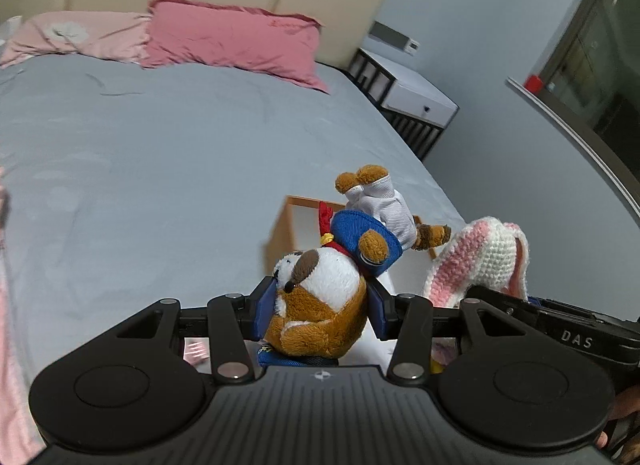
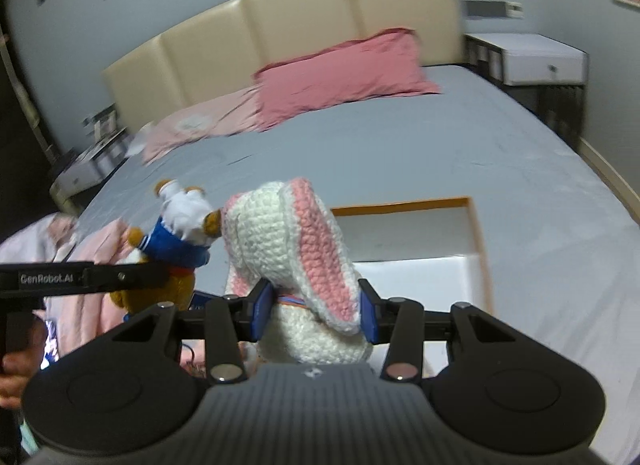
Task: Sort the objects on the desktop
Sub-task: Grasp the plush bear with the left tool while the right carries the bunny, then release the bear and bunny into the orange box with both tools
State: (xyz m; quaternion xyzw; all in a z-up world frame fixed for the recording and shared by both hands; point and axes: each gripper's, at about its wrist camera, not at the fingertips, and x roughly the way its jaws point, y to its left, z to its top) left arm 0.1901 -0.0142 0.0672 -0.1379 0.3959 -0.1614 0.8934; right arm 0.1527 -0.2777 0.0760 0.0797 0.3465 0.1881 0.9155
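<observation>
1. The left gripper [image 1: 320,305] clamps a plush dog in a blue sailor top [image 1: 320,297] by the head, legs upward, held above the grey bed [image 1: 160,145].
2. The right gripper [image 2: 316,309] pinches a crocheted white-and-pink bunny [image 2: 288,233], just beside the dog.
3. The white open box [image 2: 420,233] beyond looks empty; judging by that, both toys are lifted and placing remains.

Bed [image 1: 160,145] with grey sheet. Dark pink pillow [image 1: 236,41] at 12 o'clock; pale pink pillow [image 1: 80,35] at 11. Open white, wood-edged box [image 2: 408,249] rests nearer.
</observation>
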